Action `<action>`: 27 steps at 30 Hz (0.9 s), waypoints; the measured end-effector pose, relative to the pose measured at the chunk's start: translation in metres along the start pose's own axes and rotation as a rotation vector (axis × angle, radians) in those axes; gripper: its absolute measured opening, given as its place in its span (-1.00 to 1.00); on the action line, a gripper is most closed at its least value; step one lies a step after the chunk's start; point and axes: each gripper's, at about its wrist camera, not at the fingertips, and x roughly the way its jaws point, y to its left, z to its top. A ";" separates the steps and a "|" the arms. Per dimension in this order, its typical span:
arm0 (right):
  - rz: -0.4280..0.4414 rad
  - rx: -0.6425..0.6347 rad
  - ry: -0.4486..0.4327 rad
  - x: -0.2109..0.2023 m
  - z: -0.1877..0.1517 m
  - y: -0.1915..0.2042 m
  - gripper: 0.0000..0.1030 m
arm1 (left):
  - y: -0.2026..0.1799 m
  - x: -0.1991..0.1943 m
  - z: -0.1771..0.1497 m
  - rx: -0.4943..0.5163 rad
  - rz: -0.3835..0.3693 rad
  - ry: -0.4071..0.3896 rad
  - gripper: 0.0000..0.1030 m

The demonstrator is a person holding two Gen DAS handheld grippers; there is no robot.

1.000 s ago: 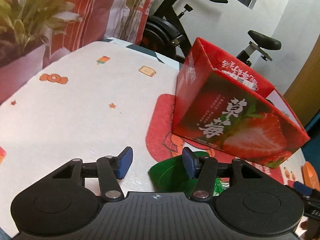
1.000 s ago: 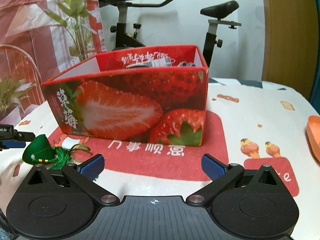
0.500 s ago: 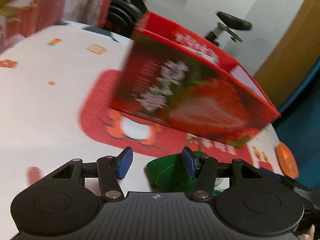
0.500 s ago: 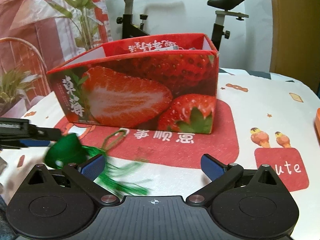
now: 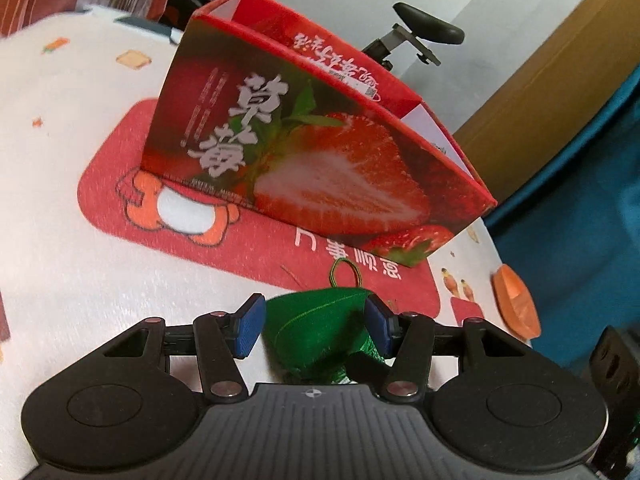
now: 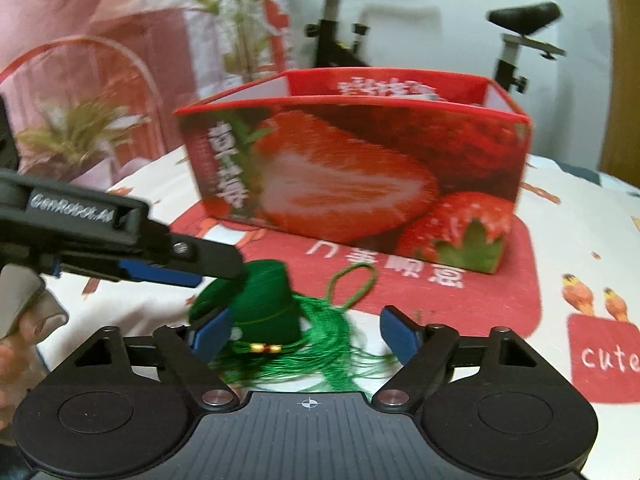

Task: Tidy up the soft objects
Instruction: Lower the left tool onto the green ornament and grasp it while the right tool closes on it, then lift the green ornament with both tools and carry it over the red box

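A soft green stuffed ornament [image 5: 316, 320] with a green tassel [image 6: 320, 340] and a cord loop [image 6: 352, 284] lies between the fingers of my left gripper [image 5: 314, 322]. The jaws stand apart around it; its right side touches the right pad [image 5: 378, 326], and a small gap shows at the left pad. My right gripper [image 6: 306, 334] is open, just behind the ornament [image 6: 256, 304]. The left gripper [image 6: 160, 270] reaches in from the left there. The open red strawberry box [image 5: 320, 152] stands on the red mat beyond; it also shows in the right wrist view [image 6: 360, 168].
A white patterned tablecloth [image 5: 60, 140] covers the table, with a red printed mat [image 5: 248, 252] under the box. An orange object [image 5: 516, 304] lies at the right edge. An exercise bike [image 6: 360, 20], plants [image 6: 80, 132] and a curtain stand behind.
The left gripper has carried the green ornament right and forward, to the front of the strawberry box. The ornament now sits right before the right gripper, its tassel trailing.
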 end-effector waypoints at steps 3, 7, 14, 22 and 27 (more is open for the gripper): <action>0.023 -0.017 0.005 0.002 0.000 0.004 0.39 | 0.006 0.003 -0.004 -0.037 -0.026 0.010 -0.15; 0.084 -0.004 -0.007 0.003 0.000 0.003 0.37 | 0.006 0.007 -0.008 -0.046 -0.058 0.019 -0.16; 0.102 -0.045 0.007 0.008 -0.003 0.008 0.22 | 0.010 0.010 -0.012 -0.080 -0.078 0.027 -0.15; 0.114 -0.034 0.021 0.011 -0.003 0.009 0.21 | 0.013 0.011 -0.016 -0.100 -0.089 0.029 -0.11; 0.111 -0.023 0.025 0.010 -0.003 0.009 0.13 | 0.011 0.009 -0.016 -0.086 -0.087 0.027 -0.12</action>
